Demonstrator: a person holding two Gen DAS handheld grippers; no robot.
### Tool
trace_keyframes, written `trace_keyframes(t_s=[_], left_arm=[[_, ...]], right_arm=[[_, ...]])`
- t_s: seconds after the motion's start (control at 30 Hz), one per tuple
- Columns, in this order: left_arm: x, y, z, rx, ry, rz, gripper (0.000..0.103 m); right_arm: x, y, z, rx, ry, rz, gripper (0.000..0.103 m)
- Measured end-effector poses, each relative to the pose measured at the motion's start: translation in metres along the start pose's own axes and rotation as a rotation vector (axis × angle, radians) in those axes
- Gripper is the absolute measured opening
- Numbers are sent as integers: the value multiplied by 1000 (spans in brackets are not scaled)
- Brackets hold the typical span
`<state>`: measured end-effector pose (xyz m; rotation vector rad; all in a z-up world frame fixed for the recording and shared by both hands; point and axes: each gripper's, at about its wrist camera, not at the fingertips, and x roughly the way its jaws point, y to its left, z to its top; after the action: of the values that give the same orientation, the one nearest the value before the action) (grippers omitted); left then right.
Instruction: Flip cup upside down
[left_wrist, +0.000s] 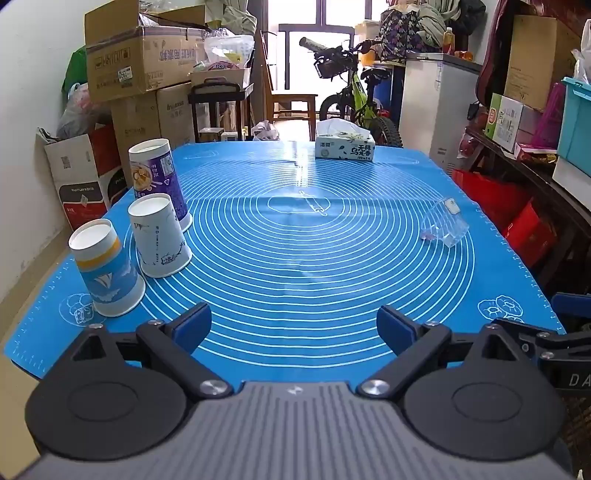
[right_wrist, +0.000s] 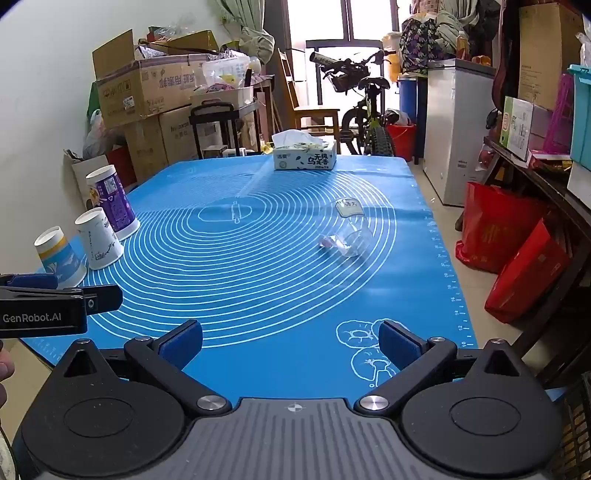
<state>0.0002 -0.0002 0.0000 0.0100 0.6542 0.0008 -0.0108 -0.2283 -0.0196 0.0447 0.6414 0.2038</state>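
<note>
Ahead of the right gripper, fingers spread and empty like the left gripper, lies a clear plastic cup, apparently on its side; light, slippery, crushable, best pinched mid-wall.

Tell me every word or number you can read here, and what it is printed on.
"GenRobot.AI": white letters on the black left gripper.
"DA", cut off: side of the black right gripper.
Chinese characters, too blurred to copy surely: white tissue box, brown cardboard boxes, purple paper cup.
Label on clear plastic cup: unreadable.
</note>
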Motion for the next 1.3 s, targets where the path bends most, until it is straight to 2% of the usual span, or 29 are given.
trace_keyframes(t_s=[1.3], left_arm=[[3, -2, 0, 15, -6, 3, 95]], right_arm=[[3, -6, -3, 33, 6, -19, 103]])
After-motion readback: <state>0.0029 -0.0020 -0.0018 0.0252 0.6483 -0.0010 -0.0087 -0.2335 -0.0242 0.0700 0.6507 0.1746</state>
